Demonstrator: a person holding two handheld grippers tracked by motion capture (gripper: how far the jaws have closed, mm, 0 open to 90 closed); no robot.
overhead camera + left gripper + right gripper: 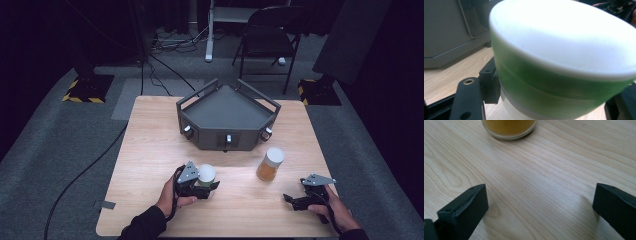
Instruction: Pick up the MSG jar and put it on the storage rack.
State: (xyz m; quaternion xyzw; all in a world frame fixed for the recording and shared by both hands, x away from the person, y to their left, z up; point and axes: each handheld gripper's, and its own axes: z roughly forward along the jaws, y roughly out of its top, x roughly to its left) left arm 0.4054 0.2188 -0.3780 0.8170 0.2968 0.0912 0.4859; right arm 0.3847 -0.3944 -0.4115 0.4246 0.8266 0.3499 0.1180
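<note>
The left gripper (210, 187) clamps a white-lidded green jar (206, 174) near the table's (150, 150) front edge; the right gripper (289, 199) rests there too, jaws wide apart and empty; beyond, an amber jar (270, 164) stands before the grey tray (227, 117).

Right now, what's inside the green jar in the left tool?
Can't tell. The green jar sits between the left tool's jaws with its white lid on, covering the contents. Only its pale lower body shows.
</note>
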